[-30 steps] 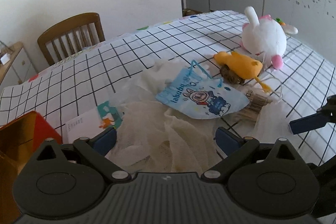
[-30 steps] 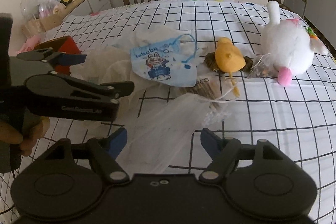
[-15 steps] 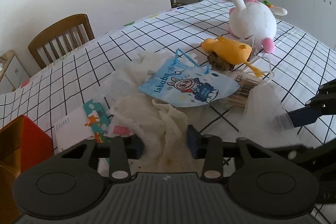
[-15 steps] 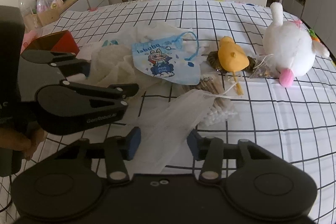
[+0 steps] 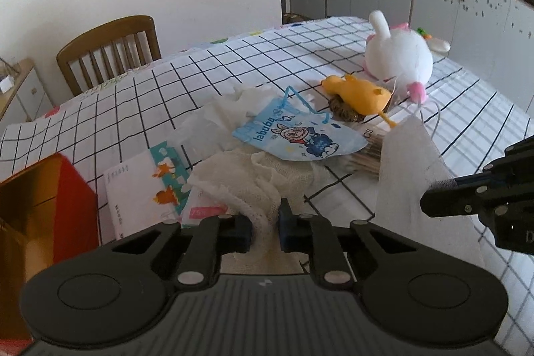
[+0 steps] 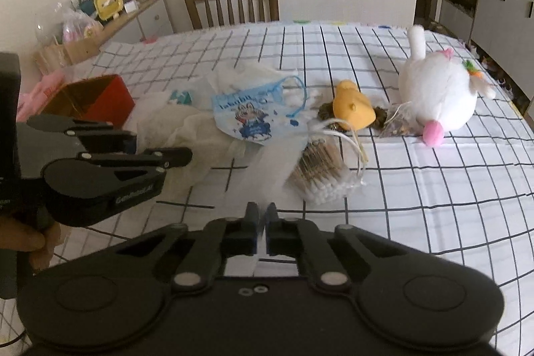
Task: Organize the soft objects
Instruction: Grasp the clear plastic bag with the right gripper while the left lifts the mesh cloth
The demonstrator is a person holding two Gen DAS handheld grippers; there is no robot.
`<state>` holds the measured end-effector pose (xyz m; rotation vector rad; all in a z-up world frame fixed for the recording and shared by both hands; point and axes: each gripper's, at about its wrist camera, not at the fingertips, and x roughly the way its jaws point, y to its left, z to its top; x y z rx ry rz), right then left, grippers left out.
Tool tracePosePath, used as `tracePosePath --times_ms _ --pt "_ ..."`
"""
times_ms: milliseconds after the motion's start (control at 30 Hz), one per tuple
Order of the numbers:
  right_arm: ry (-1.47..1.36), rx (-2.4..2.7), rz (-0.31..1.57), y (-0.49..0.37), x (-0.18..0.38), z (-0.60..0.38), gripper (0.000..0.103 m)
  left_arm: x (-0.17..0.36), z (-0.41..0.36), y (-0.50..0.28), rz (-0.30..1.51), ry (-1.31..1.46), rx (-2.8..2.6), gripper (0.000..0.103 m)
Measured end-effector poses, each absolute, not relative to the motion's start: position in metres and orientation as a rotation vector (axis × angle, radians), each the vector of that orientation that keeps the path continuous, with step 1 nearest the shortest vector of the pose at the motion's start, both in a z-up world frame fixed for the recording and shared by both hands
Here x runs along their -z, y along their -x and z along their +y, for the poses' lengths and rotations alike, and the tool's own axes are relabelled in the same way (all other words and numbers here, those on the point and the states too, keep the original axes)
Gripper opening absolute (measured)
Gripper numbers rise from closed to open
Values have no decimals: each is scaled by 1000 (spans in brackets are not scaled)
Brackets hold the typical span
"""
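Observation:
My left gripper (image 5: 265, 227) is shut on the near edge of a cream gauze cloth (image 5: 247, 179) that lies crumpled on the checked tablecloth (image 5: 140, 95). My right gripper (image 6: 262, 234) is shut on a thin white mesh bag (image 6: 277, 165), lifted taut; the bag also shows in the left wrist view (image 5: 410, 175). Beyond lie a blue labubu pouch (image 5: 297, 135), a yellow plush duck (image 5: 360, 94) and a white plush rabbit (image 5: 398, 55). The left gripper shows in the right wrist view (image 6: 160, 150), to the left.
A red open box (image 5: 40, 206) stands at the near left. A packet of tissues (image 5: 143, 186) lies beside the cloth. A pack of cotton swabs (image 6: 322, 172) lies near the mesh bag. A wooden chair (image 5: 106, 49) stands at the table's far side.
Both grippers have closed from open: the left on the cream cloth, the right on the mesh bag. The mesh bag has been lifted and pulled taut, uncovering the cotton swabs.

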<state>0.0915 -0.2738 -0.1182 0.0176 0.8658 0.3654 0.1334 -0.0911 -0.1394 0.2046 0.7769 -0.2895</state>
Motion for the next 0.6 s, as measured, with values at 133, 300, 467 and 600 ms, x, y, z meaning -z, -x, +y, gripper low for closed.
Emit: tracePosePath --times_ms 133,300,467,600 --pt "-28 -383 850 -83 107 -276 3 124 -86 -119 761 -160 302 15" --pt "-33 -393 822 -73 92 -279 2 103 -78 -106 741 -97 313 15" --pt "-27 -414 783 -63 71 -280 2 80 -67 -92 708 -50 299 15" --pt "-6 -444 750 -57 53 -276 2 61 -52 -83 685 -12 277 15"
